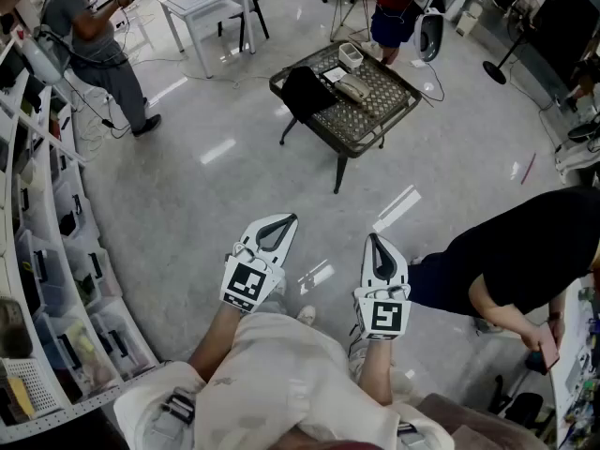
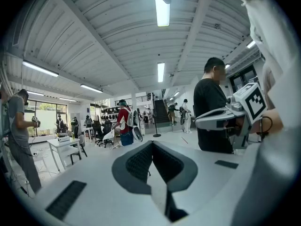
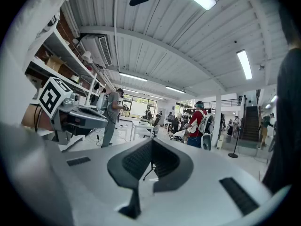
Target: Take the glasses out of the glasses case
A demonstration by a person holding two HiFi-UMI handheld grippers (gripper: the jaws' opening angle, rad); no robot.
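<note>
The floor [image 1: 216, 214] is smooth, glossy grey and mirrors the lamps. The low table [image 1: 380, 111] has a dark woven mesh top on matt black legs. The left gripper [image 1: 289, 221] and right gripper [image 1: 375, 244] look like matt white plastic, with black ribbed pads [image 2: 138, 161]

Glossy grey floor [image 1: 216, 204], dark mesh table [image 1: 384, 111], white desk [image 1: 190, 7], shelving [image 1: 66, 279] along the left.

White left gripper [image 1: 289, 219], right gripper [image 1: 373, 239], pale shirt [image 1: 272, 373]

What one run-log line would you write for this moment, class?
stage: not started | left gripper: shut, empty | right gripper: shut, empty | table: ahead across the floor, untouched
</note>
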